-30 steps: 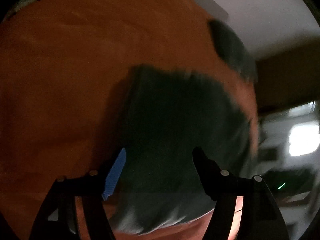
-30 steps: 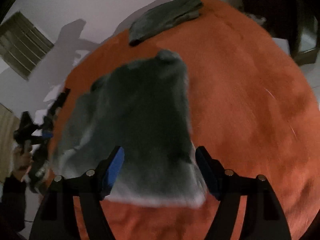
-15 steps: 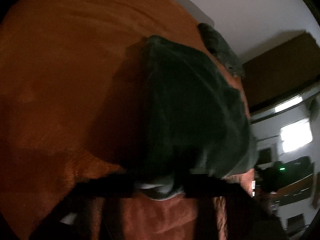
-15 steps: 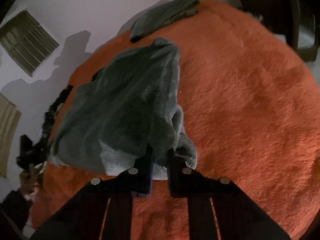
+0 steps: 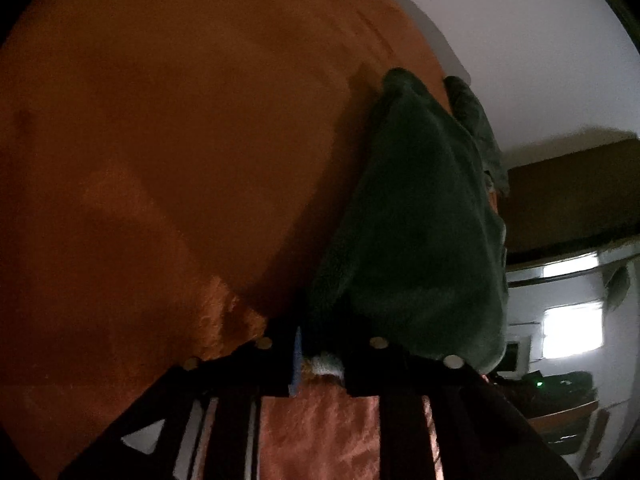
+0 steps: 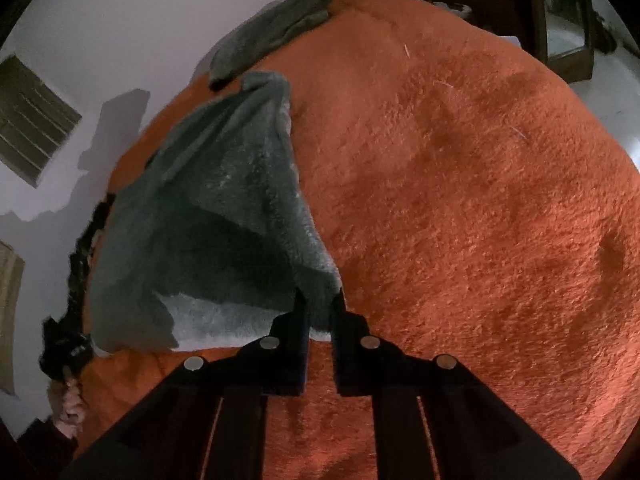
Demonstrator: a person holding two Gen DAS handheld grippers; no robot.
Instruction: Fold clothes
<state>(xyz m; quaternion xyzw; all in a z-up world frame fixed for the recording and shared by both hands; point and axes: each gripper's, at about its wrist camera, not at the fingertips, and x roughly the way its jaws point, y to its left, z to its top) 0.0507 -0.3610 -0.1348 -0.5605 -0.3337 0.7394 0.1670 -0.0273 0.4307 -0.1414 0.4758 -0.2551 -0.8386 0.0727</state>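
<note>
Left wrist: left tool (image 5: pixel 320 354) is pinching the grey fleece garment (image 5: pixel 420 240) hem, jaws easing apart; right wrist: right tool (image 6: pixel 319 312) is clamping the garment's (image 6: pixel 224 208) other corner, jaws likewise easing, cloth lying on the orange blanket (image 6: pixel 480 200), the fold probably needing both corners carried forward together.

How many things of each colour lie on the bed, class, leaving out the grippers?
Grey: 2, the fleece garment pinched at its near edge, and the folded cloth at the far edge.
Orange: 1, the blanket beneath both.
Total: 3
</note>
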